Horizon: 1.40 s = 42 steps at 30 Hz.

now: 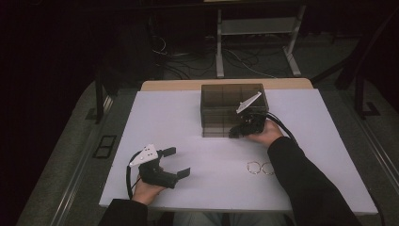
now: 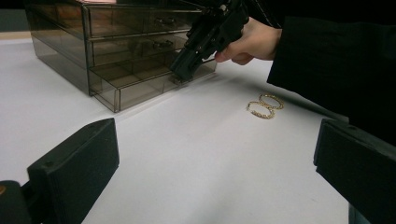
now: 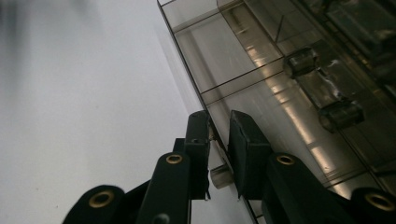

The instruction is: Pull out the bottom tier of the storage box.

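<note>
A smoky see-through drawer box (image 1: 226,101) stands at the back middle of the white table (image 1: 169,117). Its bottom drawer (image 2: 140,86) juts out a little from the stack. My right gripper (image 1: 234,133) is at that drawer's front right corner, and in the right gripper view its jaws (image 3: 218,135) are shut on the drawer's small clear knob (image 3: 220,178). Two gold hoop earrings (image 1: 260,168) lie side by side on the table beside the right forearm. My left gripper (image 1: 176,162) rests near the front left, jaws wide open with nothing between them (image 2: 215,154).
The upper drawers (image 2: 130,21) are pushed in, each with clear knobs (image 3: 301,61). A dark sleeve (image 1: 306,183) crosses the table's right front. Behind the table, a white frame (image 1: 256,42) and cables lie on the dark floor.
</note>
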Motion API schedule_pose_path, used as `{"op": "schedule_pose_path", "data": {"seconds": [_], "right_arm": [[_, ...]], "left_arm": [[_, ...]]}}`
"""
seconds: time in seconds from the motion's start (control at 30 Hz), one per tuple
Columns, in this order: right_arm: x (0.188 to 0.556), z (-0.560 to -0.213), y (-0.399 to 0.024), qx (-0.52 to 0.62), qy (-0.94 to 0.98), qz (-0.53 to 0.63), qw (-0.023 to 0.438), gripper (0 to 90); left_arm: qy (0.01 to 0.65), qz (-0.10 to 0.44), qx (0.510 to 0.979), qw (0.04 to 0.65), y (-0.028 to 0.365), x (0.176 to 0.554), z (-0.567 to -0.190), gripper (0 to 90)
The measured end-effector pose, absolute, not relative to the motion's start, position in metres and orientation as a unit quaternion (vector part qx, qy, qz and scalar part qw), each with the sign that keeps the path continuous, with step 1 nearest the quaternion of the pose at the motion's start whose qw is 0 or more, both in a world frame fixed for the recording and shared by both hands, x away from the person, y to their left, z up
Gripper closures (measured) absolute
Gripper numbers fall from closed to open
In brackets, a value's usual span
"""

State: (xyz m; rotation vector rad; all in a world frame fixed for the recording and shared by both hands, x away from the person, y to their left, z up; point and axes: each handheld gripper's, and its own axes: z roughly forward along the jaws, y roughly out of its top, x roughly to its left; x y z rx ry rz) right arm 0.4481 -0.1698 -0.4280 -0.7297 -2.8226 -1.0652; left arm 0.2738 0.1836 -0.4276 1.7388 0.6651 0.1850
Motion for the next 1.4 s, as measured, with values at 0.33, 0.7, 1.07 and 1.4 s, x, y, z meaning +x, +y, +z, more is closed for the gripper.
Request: {"op": "schedule_pose_path", "data": {"seconds": [0.33,0.7,1.07,1.4], "right_arm": [[0.445,-0.431,-0.172,-0.236,-0.906,-0.352,0.027,77.0],[0.441,-0.433,-0.176,-0.243,-0.899,-0.361,0.043,77.3],[0.435,-0.432,-0.176,-0.223,-0.907,-0.353,0.050,78.5],[0.429,-0.433,-0.176,-0.216,-0.908,-0.355,0.060,78.9]], "left_arm": [[0.286,0.080,0.749,0.592,0.183,0.273,-0.428,0.0],[0.287,0.080,0.749,0.591,0.183,0.273,-0.428,0.0],[0.287,0.080,0.749,0.592,0.183,0.273,-0.428,0.0],[0.287,0.080,0.749,0.591,0.183,0.273,-0.428,0.0]]}}
